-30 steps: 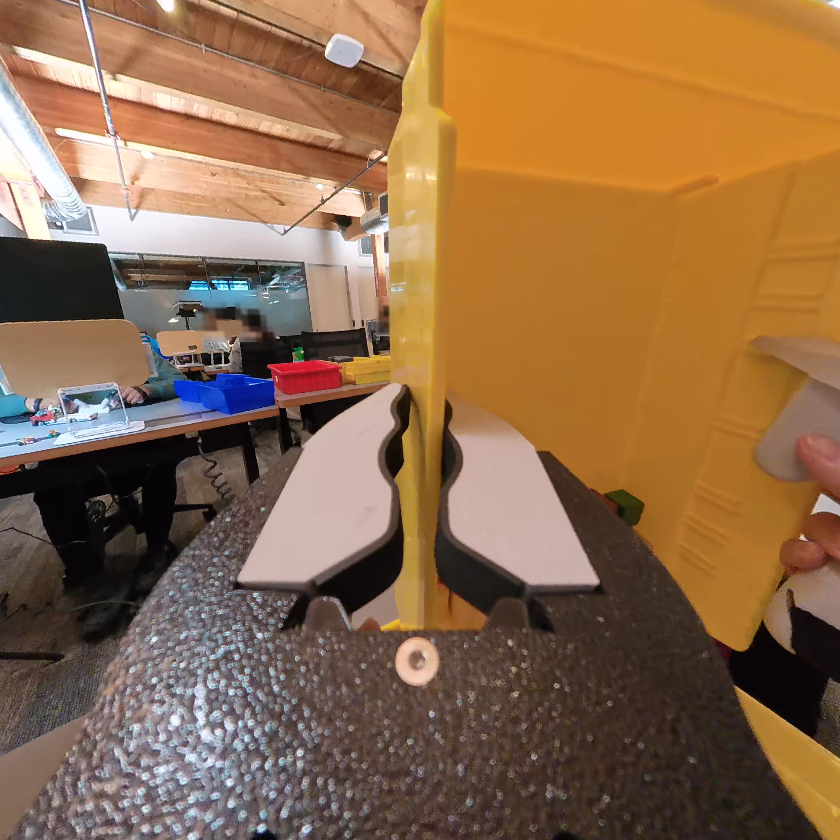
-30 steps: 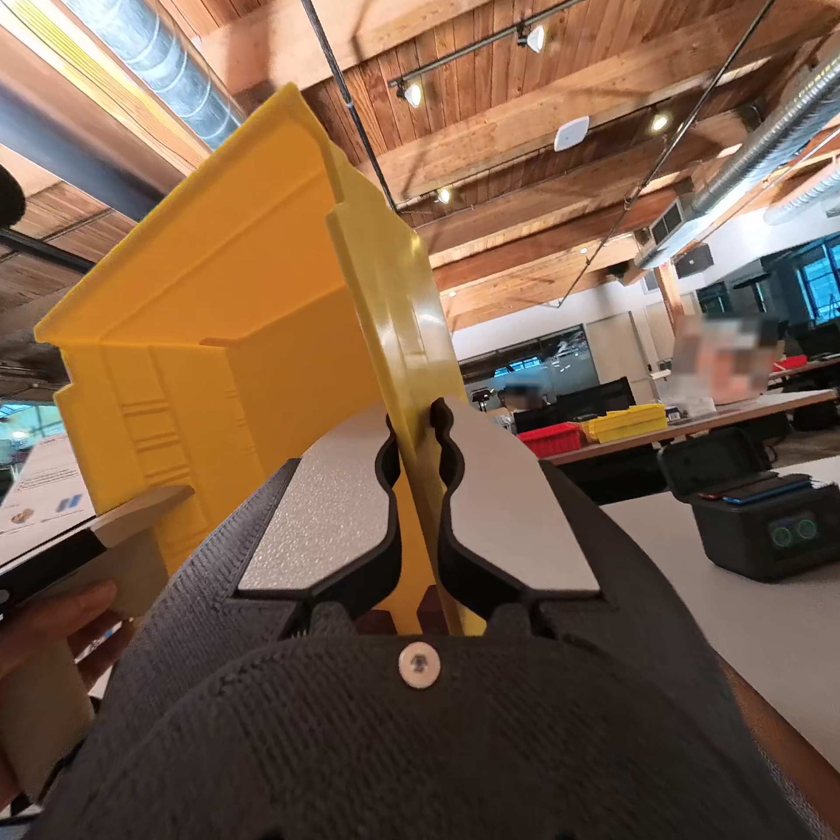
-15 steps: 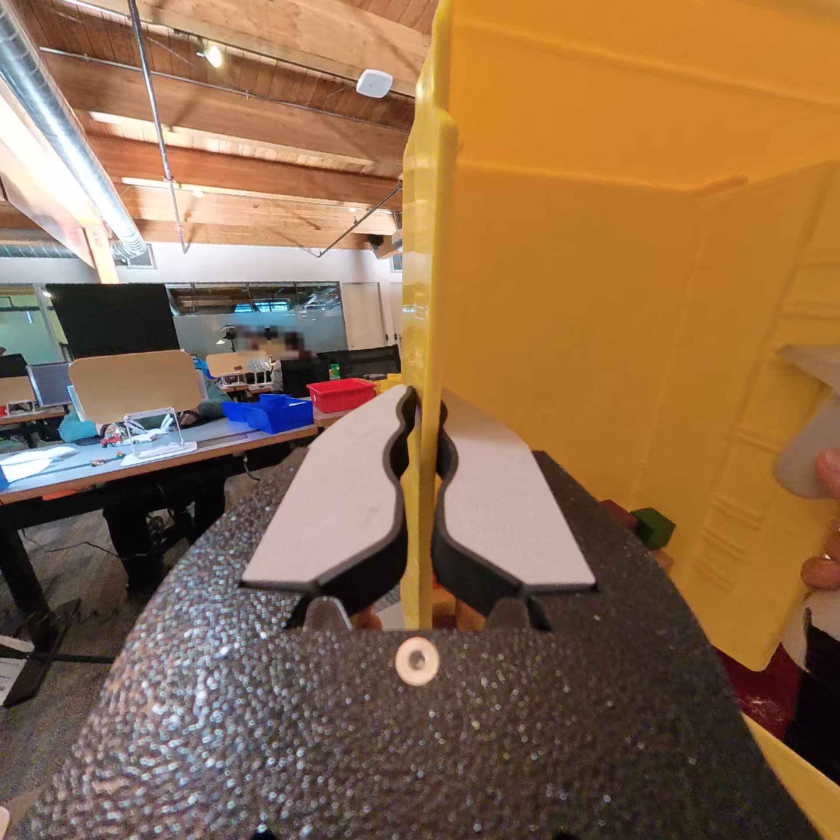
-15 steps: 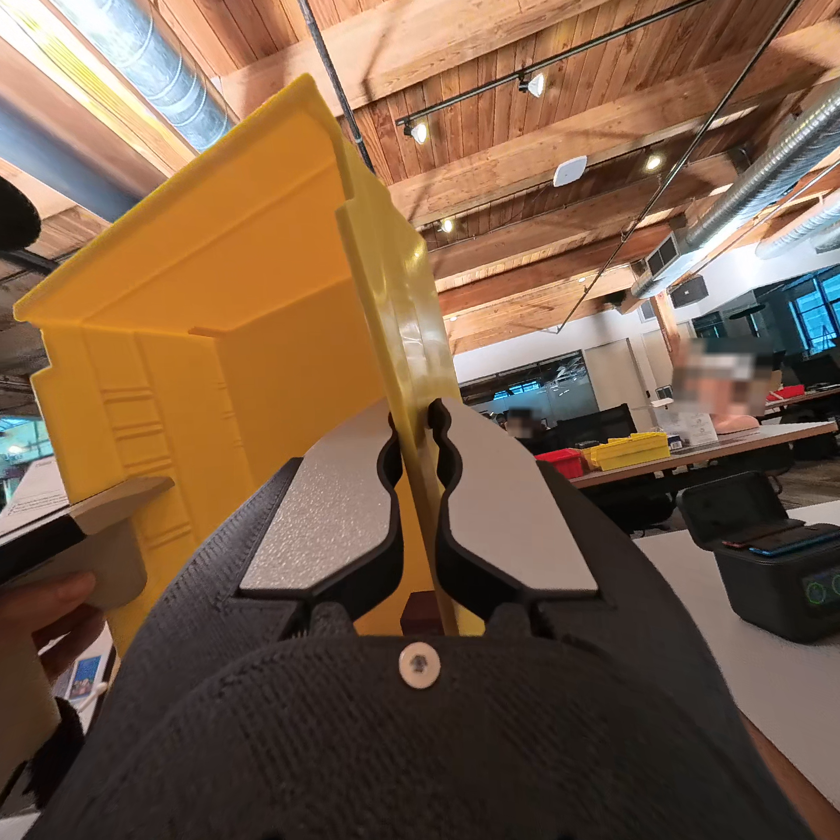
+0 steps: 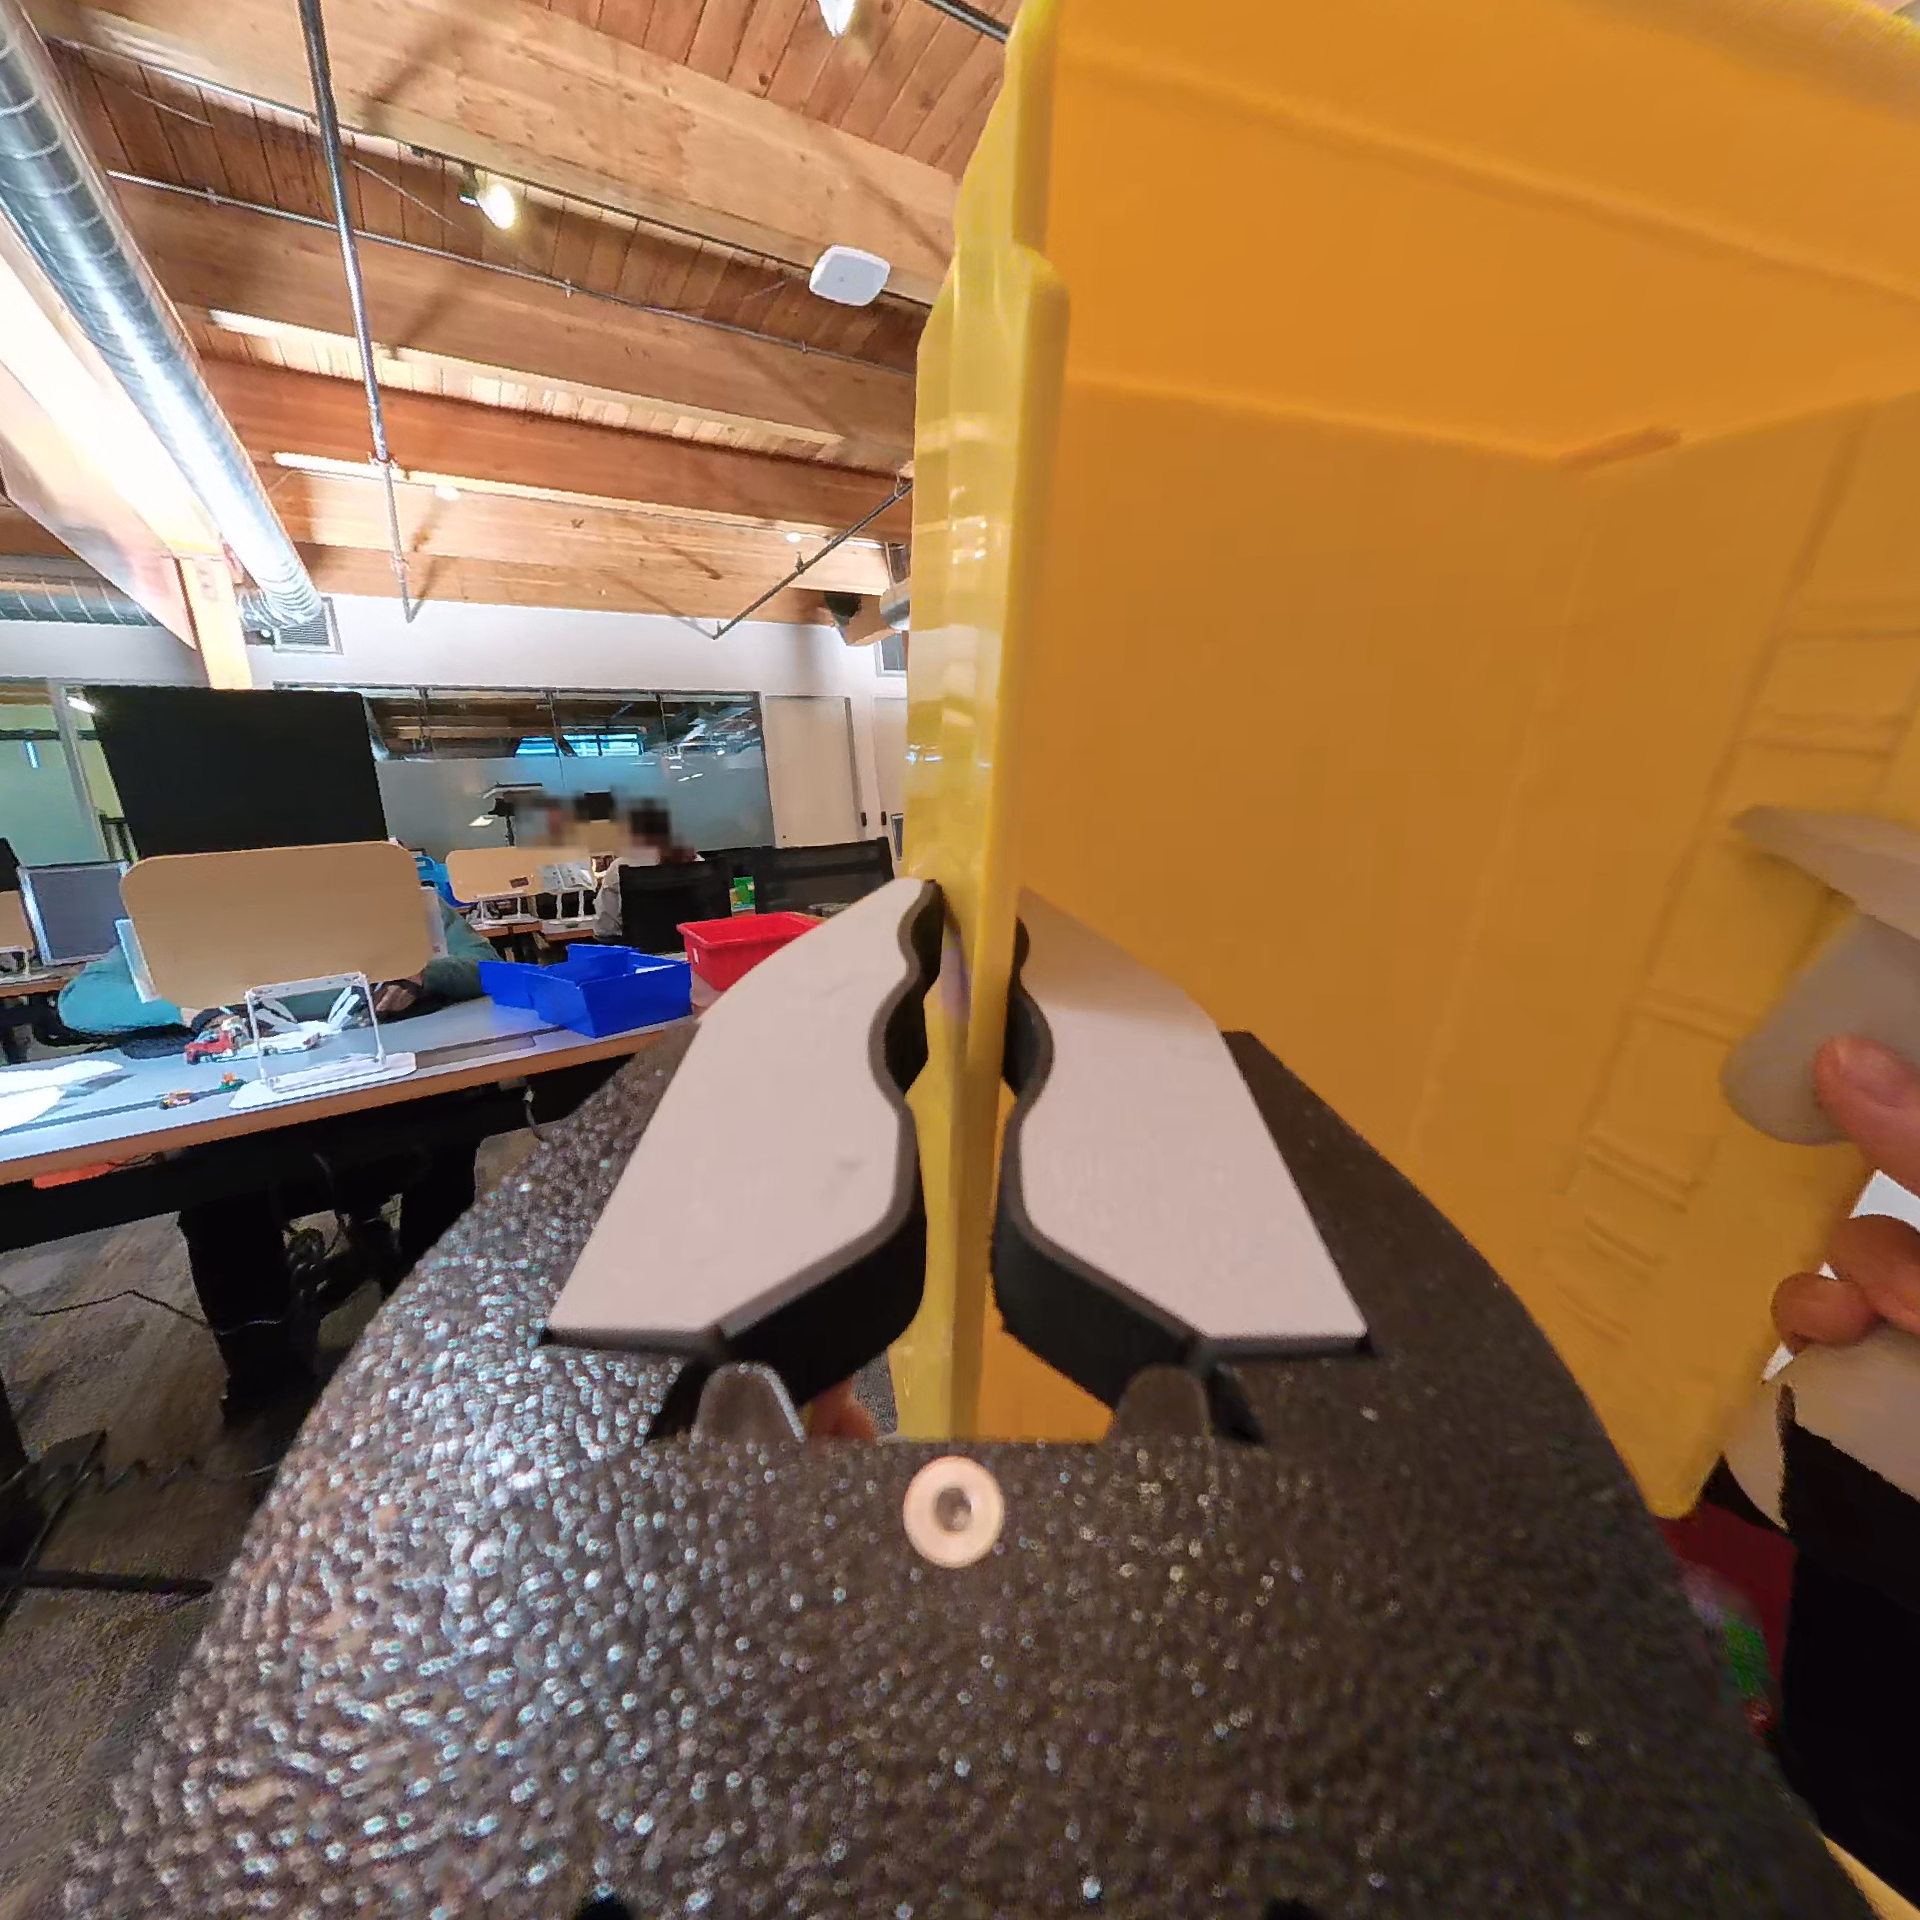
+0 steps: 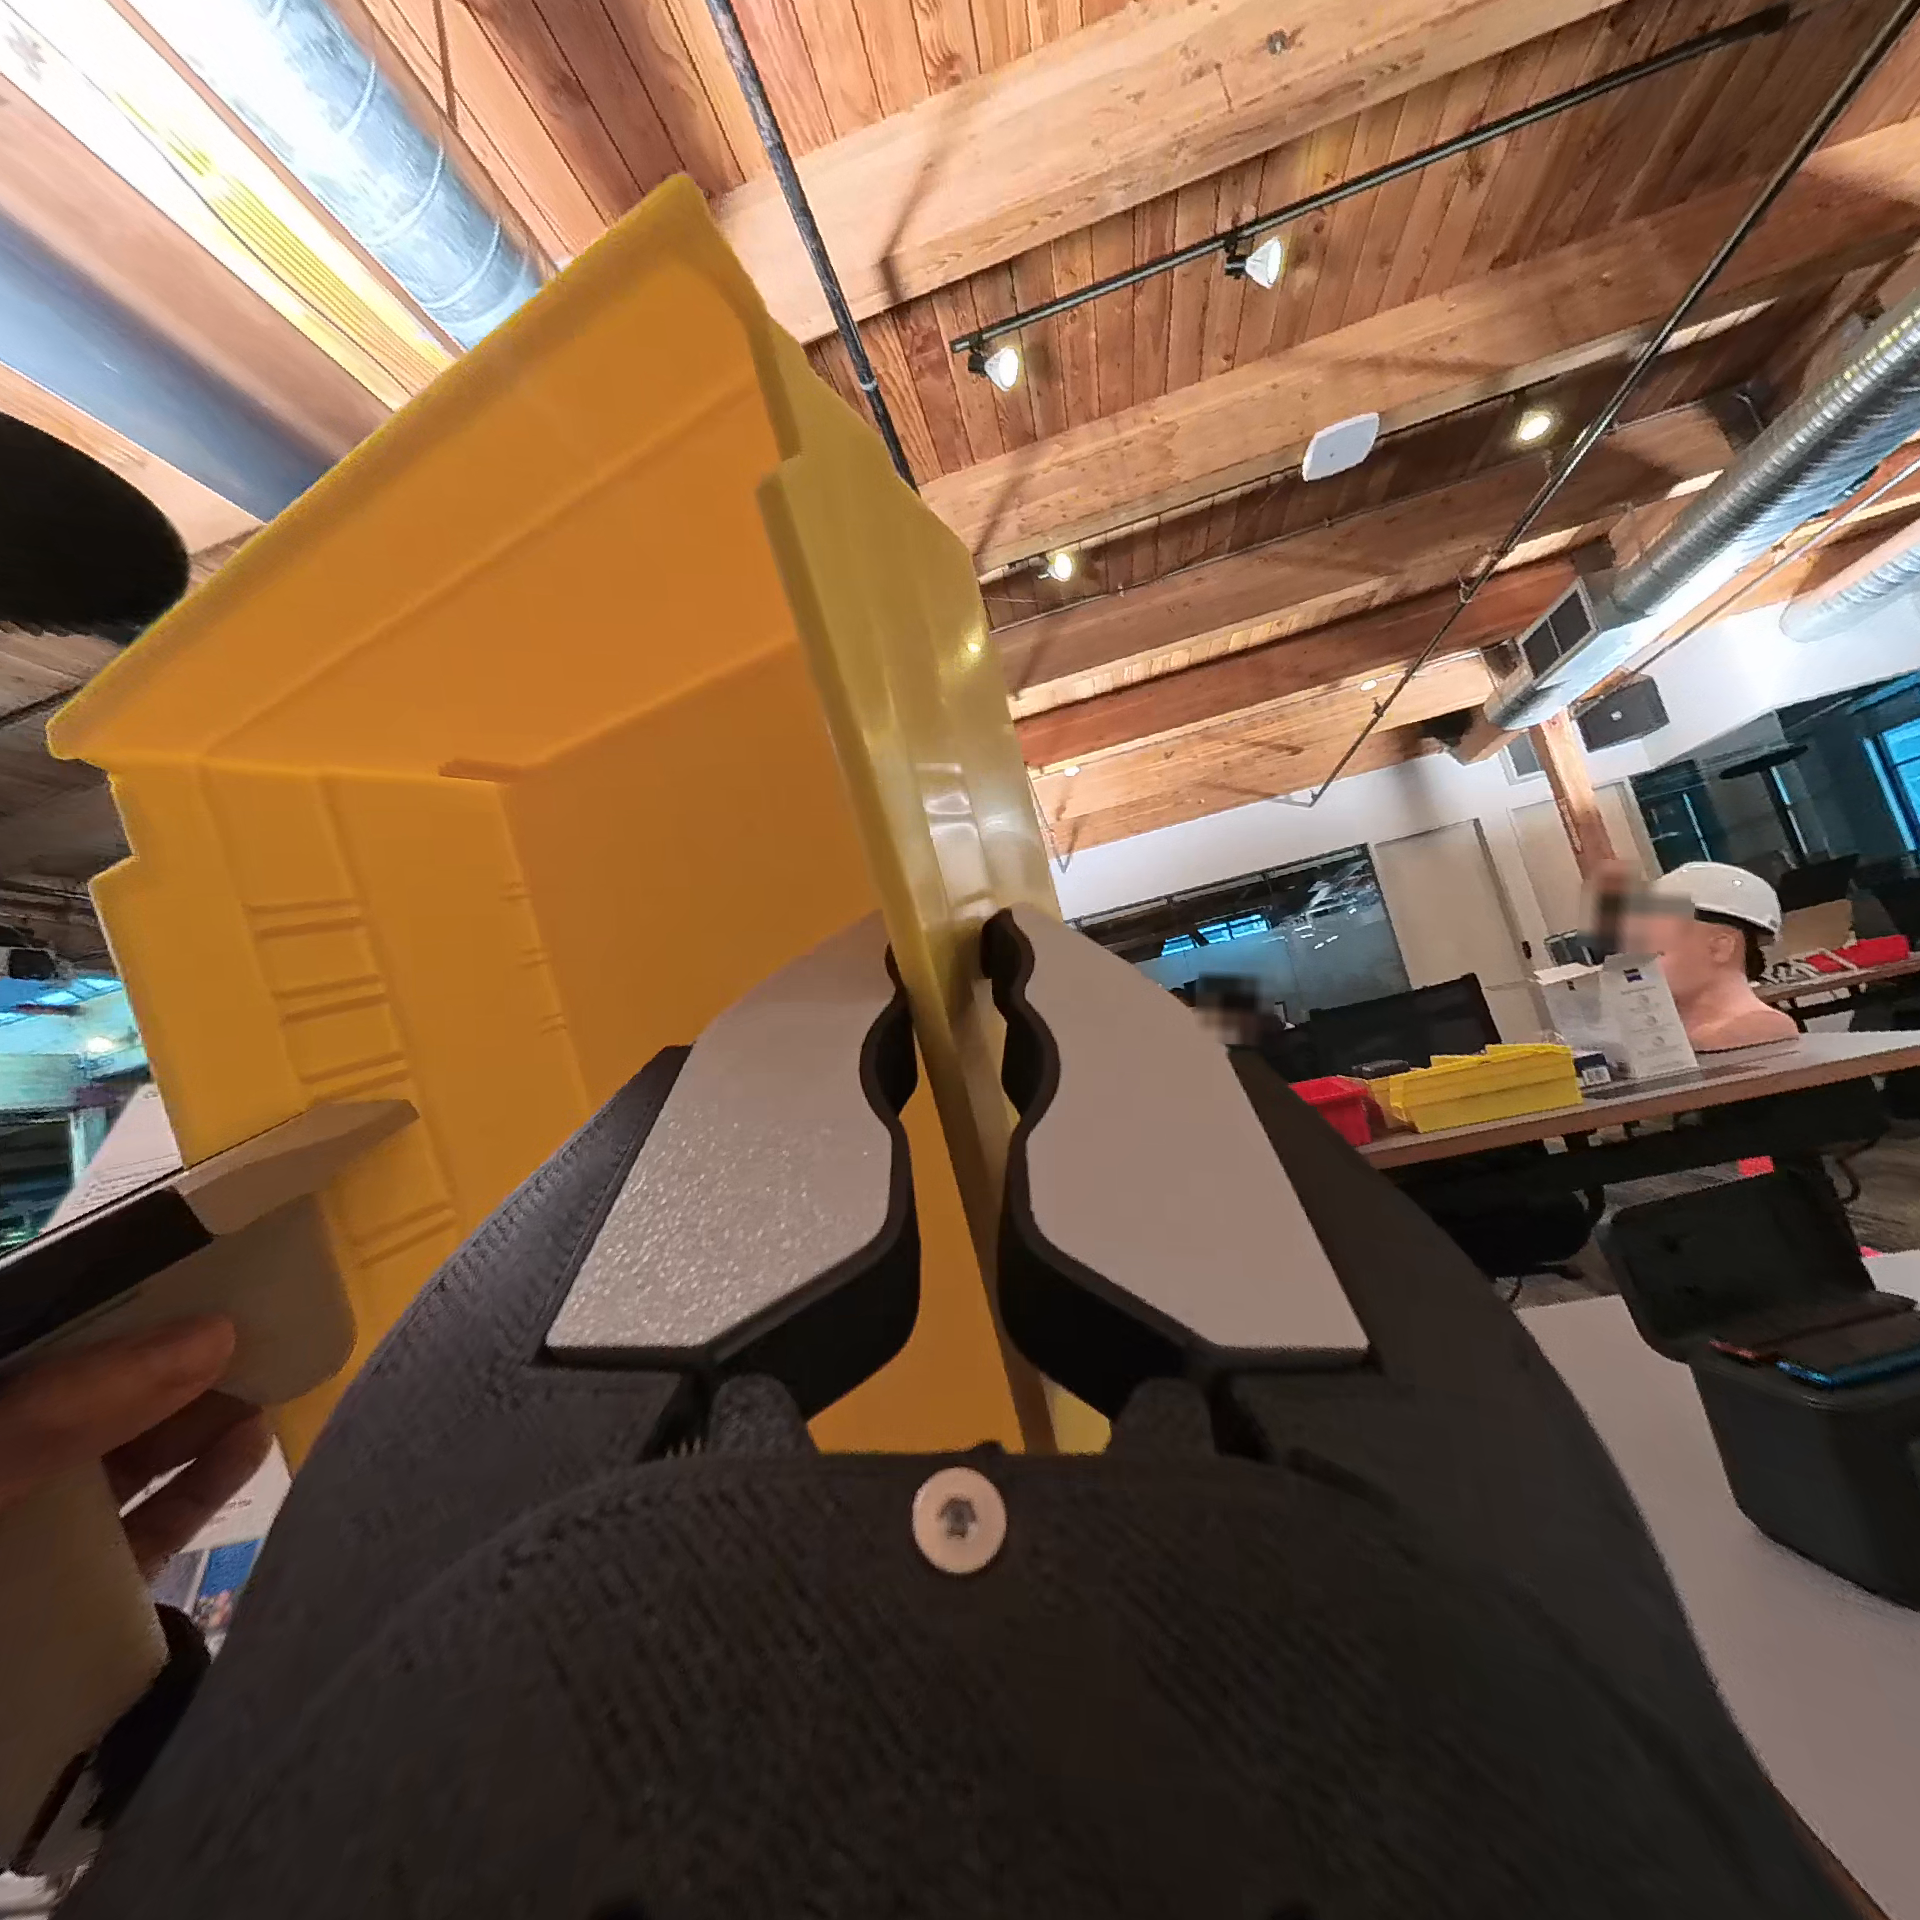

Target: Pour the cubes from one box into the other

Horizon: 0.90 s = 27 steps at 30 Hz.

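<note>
Both grippers hold one yellow box (image 5: 1299,727) up in the air, tipped so its open side faces the cameras. Its inside shows no cubes. My left gripper (image 5: 971,935) is shut on the box's left wall. My right gripper (image 6: 951,935) is shut on the opposite wall of the box (image 6: 623,831). The right gripper's grey body (image 5: 1829,935) and a hand show at the far wall in the left wrist view. The left gripper's grey body (image 6: 281,1174) shows in the right wrist view. A blurred red and green patch (image 5: 1735,1621) lies below the box; the second box is not clearly seen.
A white table (image 6: 1621,1455) with a black case (image 6: 1818,1434) lies to the right. Far desks hold blue bins (image 5: 603,987), a red bin (image 5: 743,940) and yellow bins (image 6: 1486,1086). People sit in the background. Wooden ceiling above.
The box has tipped further up with both grippers. The green and dark red cubes that showed at its lower edge are out of sight now.
</note>
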Motion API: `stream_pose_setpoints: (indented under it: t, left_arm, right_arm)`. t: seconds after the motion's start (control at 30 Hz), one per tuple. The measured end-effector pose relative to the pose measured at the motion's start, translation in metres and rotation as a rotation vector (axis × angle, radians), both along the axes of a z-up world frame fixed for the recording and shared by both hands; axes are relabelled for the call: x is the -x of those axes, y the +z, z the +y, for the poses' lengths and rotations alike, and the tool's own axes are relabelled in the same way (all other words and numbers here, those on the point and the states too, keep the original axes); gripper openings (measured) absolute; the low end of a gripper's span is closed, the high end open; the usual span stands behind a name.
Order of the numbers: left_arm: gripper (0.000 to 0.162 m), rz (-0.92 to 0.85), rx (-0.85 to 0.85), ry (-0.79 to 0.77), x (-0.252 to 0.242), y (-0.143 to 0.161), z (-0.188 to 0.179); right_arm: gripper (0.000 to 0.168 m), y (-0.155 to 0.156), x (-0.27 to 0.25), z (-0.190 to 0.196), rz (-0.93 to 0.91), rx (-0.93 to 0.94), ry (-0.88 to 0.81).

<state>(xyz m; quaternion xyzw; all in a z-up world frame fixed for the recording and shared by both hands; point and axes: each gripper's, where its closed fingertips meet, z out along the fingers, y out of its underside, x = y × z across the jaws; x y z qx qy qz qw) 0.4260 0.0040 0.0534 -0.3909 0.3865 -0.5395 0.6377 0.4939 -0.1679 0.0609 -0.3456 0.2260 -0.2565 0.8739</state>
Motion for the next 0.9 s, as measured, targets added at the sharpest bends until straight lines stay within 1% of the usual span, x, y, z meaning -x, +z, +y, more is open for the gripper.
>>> stream_pose_setpoints:
  t: [0.23, 0.37, 0.53, 0.63, 0.7, 0.9]
  left_arm:
    - [0.008, 0.016, 0.002, 0.002, 0.002, -0.006, 0.002]
    - [0.008, 0.044, -0.002, 0.006, 0.003, -0.017, 0.005]
    - [0.008, 0.099, -0.028, 0.013, 0.006, -0.029, 0.005]
    - [0.006, 0.169, -0.024, 0.048, 0.011, -0.032, 0.010]
    - [0.005, 0.217, -0.026, 0.059, 0.017, -0.029, 0.013]
    - [0.004, 0.453, -0.085, 0.096, 0.040, -0.021, 0.029]
  right_arm:
    - [0.012, -0.006, 0.002, 0.003, 0.013, 0.019, -0.002]
    - [0.013, -0.017, 0.004, 0.005, 0.037, 0.040, -0.002]
    - [0.012, -0.035, 0.006, 0.006, 0.127, 0.082, -0.016]
    - [0.012, -0.043, 0.012, 0.010, 0.177, 0.182, -0.050]
    - [0.011, -0.047, 0.018, 0.014, 0.232, 0.249, -0.067]
    - [0.012, -0.042, 0.044, 0.029, 0.339, 0.466, -0.072]
